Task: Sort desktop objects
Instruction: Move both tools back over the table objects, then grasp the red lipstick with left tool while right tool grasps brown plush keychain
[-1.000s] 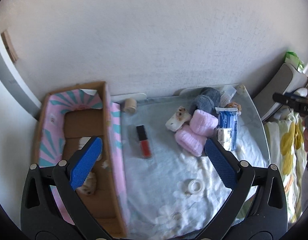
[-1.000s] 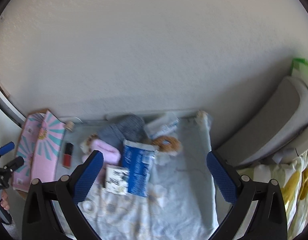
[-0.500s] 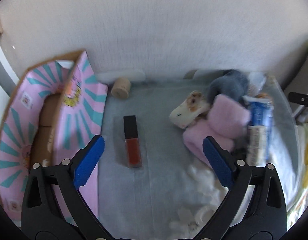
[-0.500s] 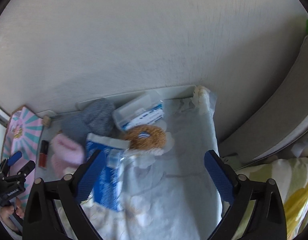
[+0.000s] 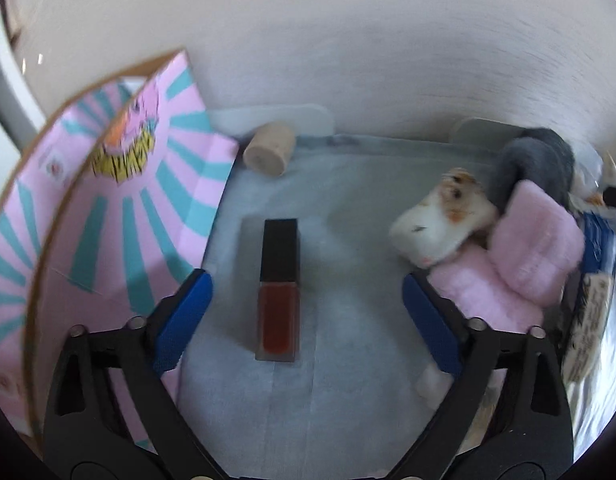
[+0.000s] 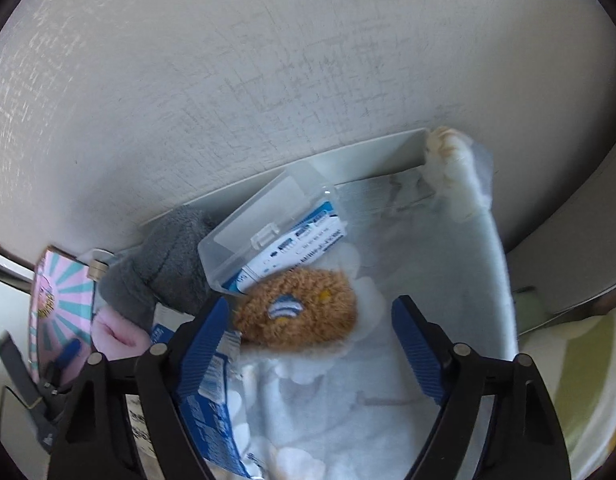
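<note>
Both claws have come down closer to the desk since a moment ago. Now the left claw hangs low over a red lip gloss tube with a black cap. Its blue fingers are spread wide, one on each side of the tube, and they do not touch it. The tube lies flat on the pale blue cloth.

To the left stands a pink and teal cardboard box, just beside the left finger. A small cork lies near the wall behind the tube. To the right sits a white and orange hamster toy, leaning on pink fluffy socks. A gray sock lies behind them.

The right claw is wide open too and holds nothing. A brown fuzzy round toy lies just ahead of it, between the finger tips. A clear plastic case with a blue and white label rests behind the toy, touching it. A blue packet lies under the left finger of this claw. The gray sock and pink socks show on the left, and the pink box is farther left. The left claw peeks in at the far left edge.
</note>
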{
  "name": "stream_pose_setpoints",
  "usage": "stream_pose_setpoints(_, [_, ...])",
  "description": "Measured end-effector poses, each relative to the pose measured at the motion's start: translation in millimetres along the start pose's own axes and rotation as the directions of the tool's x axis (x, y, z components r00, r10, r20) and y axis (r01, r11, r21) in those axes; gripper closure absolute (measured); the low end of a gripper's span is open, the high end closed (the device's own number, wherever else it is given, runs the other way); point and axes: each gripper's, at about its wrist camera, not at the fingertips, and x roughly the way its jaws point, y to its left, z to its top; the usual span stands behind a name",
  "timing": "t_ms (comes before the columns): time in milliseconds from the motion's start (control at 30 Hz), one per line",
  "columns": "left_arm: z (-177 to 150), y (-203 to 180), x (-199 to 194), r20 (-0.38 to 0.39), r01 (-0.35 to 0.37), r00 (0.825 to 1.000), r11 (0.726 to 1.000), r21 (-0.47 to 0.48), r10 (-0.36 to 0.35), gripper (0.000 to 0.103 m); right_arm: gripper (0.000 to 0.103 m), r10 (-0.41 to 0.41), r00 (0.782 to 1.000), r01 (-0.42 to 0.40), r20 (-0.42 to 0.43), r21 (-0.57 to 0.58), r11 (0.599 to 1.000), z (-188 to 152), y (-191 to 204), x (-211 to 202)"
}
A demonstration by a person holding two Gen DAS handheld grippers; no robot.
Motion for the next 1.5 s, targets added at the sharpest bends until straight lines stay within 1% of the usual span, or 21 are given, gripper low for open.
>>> stream_pose_setpoints(67, [1,3,7,-0.023,0.002,1.000,1.000,-0.030,-0.002,0.020,0.032,0.028,1.000,-0.027,-0.008,0.039,0.999,1,-4,3])
stream_pose_setpoints(133, [2,7,13,-0.039,0.000,0.999,0.998,-0.057,-0.003,0.031,0.032,0.052,0.999,-0.050,-0.018,0.088,0.995,2,-10,6])
stream_pose_setpoints(167, [2,9,15,-0.047,-0.003,0.999,0.998,-0.065,0.000,0.035,0.035,0.060,0.998,-0.057,-0.023,0.117,0.992,1,-14,8])
stream_pose_setpoints(200, [3,10,17,-0.055,-0.005,0.998,0.997,-0.074,0.001,0.043,0.038,0.072,0.997,-0.067,-0.026,0.140,0.988,1,-18,10])
stream_pose_setpoints(233, [3,12,19,-0.057,0.005,0.998,0.996,-0.084,-0.010,0.047,0.041,0.086,0.996,-0.080,-0.031,0.159,0.984,0,-20,11])
stream_pose_setpoints(267, [3,13,18,-0.050,0.013,0.999,0.996,-0.092,-0.017,0.050,0.046,0.101,0.994,-0.092,-0.042,0.176,0.980,-2,-22,14])
stream_pose_setpoints(333, [4,14,18,-0.043,0.008,0.999,0.996,-0.090,-0.012,0.060,0.048,0.119,0.992,-0.109,-0.042,0.192,0.975,-6,-24,16])
stream_pose_setpoints(367, [4,14,17,-0.041,0.009,0.999,0.996,-0.089,-0.013,0.063,0.053,0.121,0.992,-0.110,-0.044,0.195,0.975,-7,-24,16])
stream_pose_setpoints(433, [4,13,16,-0.033,0.009,0.999,0.996,-0.083,-0.011,0.076,0.058,0.128,0.991,-0.117,-0.041,0.207,0.971,-10,-24,16])
stream_pose_setpoints(500, [4,13,15,-0.029,0.017,0.999,0.997,-0.075,-0.020,0.085,0.065,0.115,0.993,-0.109,-0.024,0.195,0.975,-13,-22,12])
stream_pose_setpoints(633, [4,12,13,-0.042,0.033,0.999,0.998,-0.057,-0.035,0.085,0.069,0.121,0.992,-0.124,0.029,0.201,0.972,-17,-25,-1])
stream_pose_setpoints(833, [7,11,0,-0.056,0.071,0.996,0.997,-0.034,-0.073,0.085,0.071,0.079,0.991,-0.098,0.106,0.190,0.977,-19,-31,-31])
stream_pose_setpoints(1000, [19,14,-22,-0.061,0.115,0.991,0.993,-0.012,-0.116,0.085,0.074,0.040,0.987,-0.069,0.155,0.191,0.979,-20,-37,-63])
stream_pose_setpoints(1100, [28,8,-41,-0.065,0.143,0.988,0.990,0.006,-0.142,0.085,0.075,0.030,0.983,-0.066,0.183,0.194,0.979,-22,-38,-85])
stream_pose_setpoints(1167, [36,10,-52,-0.059,0.154,0.986,0.988,0.019,-0.153,0.085,0.076,0.025,0.979,-0.064,0.204,0.185,0.981,-23,-34,-101])
stream_pose_setpoints(1233, [37,10,-73,-0.048,0.168,0.985,0.985,0.031,-0.166,0.085,0.077,0.028,0.974,-0.070,0.224,0.182,0.981,-8,-22,-106])
stream_pose_setpoints(1300, [43,13,-89,-0.034,0.174,0.984,0.984,0.046,-0.173,0.085,0.077,0.027,0.968,-0.071,0.249,0.169,0.983,-8,-11,-121])
stream_pose_setpoints(1333, [46,14,-96,-0.028,0.176,0.984,0.983,0.051,-0.174,0.085,0.077,0.026,0.966,-0.069,0.257,0.159,0.985,-12,2,-126])
stream_pose_setpoints(1400, [54,22,-104,-0.013,0.181,0.983,0.981,0.064,-0.181,0.085,0.077,0.037,0.962,-0.078,0.272,0.142,0.987,-14,13,-140])
stream_pose_setpoints(1467, [58,20,-110,-0.004,0.180,0.984,0.981,0.075,-0.180,0.085,0.077,0.062,0.958,-0.098,0.280,0.115,0.989,-9,30,-143])
stream_pose_setpoints(1500, [66,28,-115,0.001,0.177,0.984,0.981,0.079,-0.178,0.085,0.077,0.073,0.957,-0.105,0.280,0.104,0.989,-9,36,-146])
